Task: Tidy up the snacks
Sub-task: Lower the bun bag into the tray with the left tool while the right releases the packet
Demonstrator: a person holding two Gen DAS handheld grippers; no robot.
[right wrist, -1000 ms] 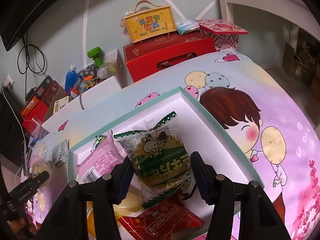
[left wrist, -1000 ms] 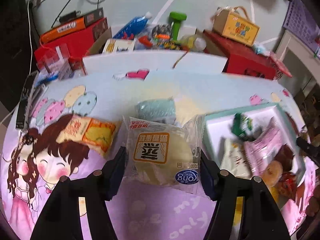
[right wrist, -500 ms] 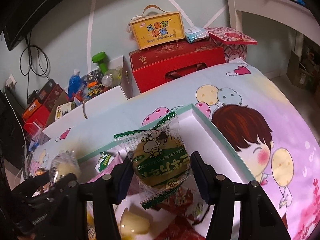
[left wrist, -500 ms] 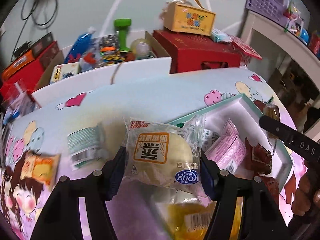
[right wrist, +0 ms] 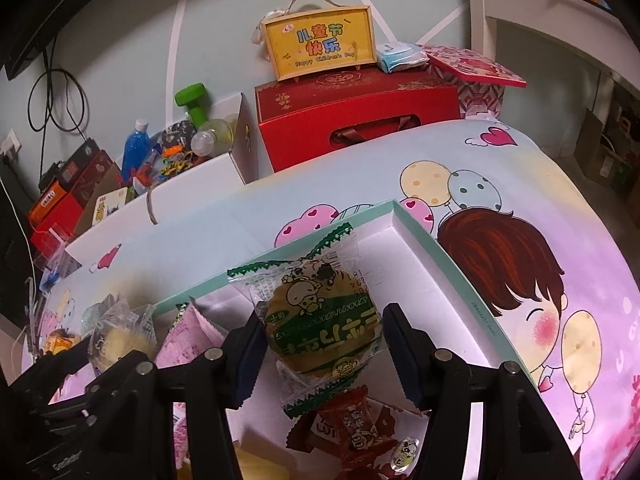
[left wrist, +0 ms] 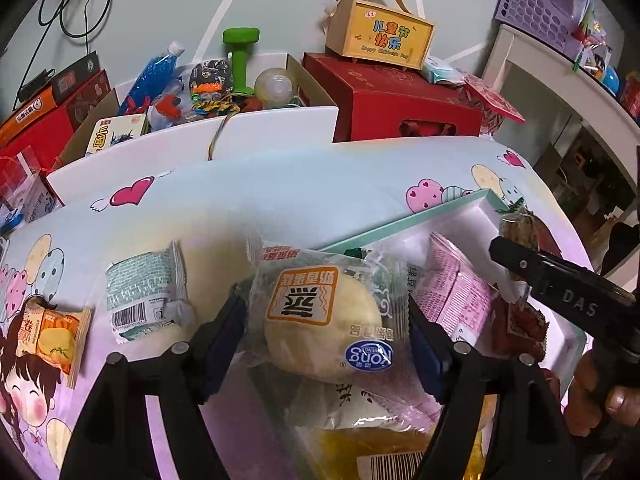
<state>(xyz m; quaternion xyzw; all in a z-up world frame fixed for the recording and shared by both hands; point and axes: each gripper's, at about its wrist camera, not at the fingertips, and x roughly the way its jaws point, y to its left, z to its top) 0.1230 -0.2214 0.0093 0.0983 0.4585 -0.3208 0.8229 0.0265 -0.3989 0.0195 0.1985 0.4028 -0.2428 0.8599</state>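
Snacks partly sorted. Bun (left wrist: 320, 312) between the pads of the left tongs (left wrist: 324, 316), over the pile at the near end of the tray (left wrist: 400, 229). Jaws just opened wider, pads apparently clear of the wrapper: released, by the look, though not yet settled flat. Green cake (right wrist: 320, 320) clenched in the right tongs (right wrist: 322, 330), hanging above the tray's bare white floor near the far corner; not yet set down.

Already in the tray, as far as visible: pink packet (left wrist: 452, 292), red packet (right wrist: 352, 428), white packet (left wrist: 352, 400) under the bun, yellow packet (left wrist: 372, 452) at the bottom edge. Possibly more beneath; hard to tell.

Left to do, judged from the layout: land both carried packets, then fetch the 2 on the cloth (left wrist: 280, 200) outside the tray, teal packet (left wrist: 144, 296) just beside the left tongs and orange packet (left wrist: 52, 336) further out.

Count: 1 tray, 2 tongs, 2 packets carried, at least 4 packets in the tray, 2 packets outside it. Roughly two-thirds done, at a guess.
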